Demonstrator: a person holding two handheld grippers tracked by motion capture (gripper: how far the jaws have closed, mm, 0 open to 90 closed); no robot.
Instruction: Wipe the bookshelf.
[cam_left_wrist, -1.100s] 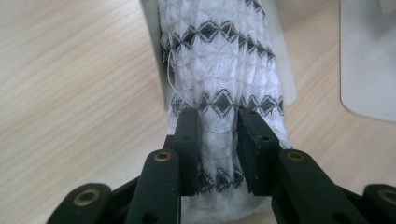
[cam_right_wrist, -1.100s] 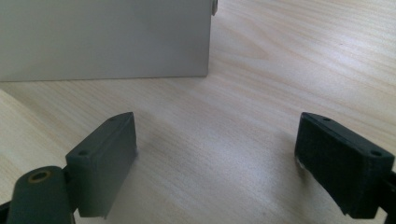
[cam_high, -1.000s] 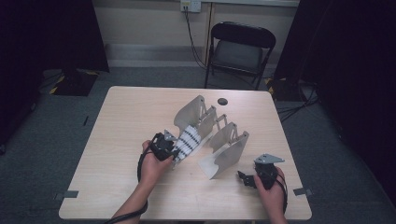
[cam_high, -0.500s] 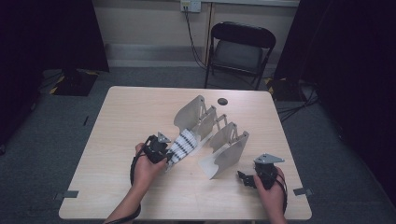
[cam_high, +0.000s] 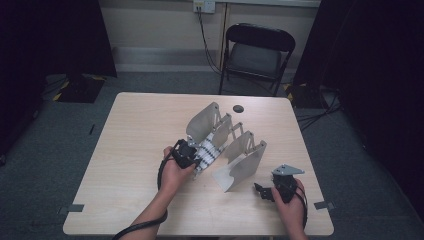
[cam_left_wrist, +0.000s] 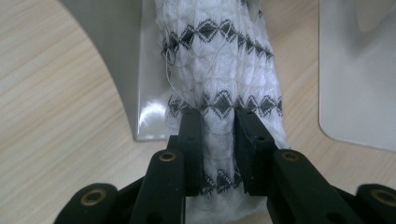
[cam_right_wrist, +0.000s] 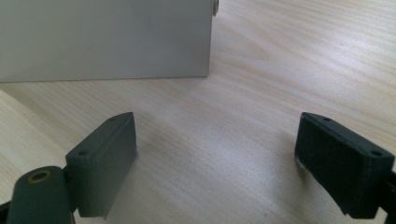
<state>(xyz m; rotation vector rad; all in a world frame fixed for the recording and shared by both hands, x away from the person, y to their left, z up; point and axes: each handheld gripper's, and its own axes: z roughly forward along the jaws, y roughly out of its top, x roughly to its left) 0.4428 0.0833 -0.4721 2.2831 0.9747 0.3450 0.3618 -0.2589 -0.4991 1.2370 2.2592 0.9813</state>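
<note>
White knitted cloth roll (cam_left_wrist: 219, 84) with black diamond-pattern bands sits between the black left gripper (cam_left_wrist: 218, 140) jaws; pale grey metal divider rack (cam_high: 235, 150) beyond; light wood-grain table (cam_high: 135, 130) beneath.

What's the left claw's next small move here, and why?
Probably draw the white patterned cloth a little further out of the grey rack, toward the person. The left claw is clamped on the cloth's near end, and the rest lies between the rack's plates. The right claw rests open.

One rack (cam_high: 239, 155), one sock (cam_high: 206, 153), two grippers, one chair (cam_high: 257, 52).
</note>
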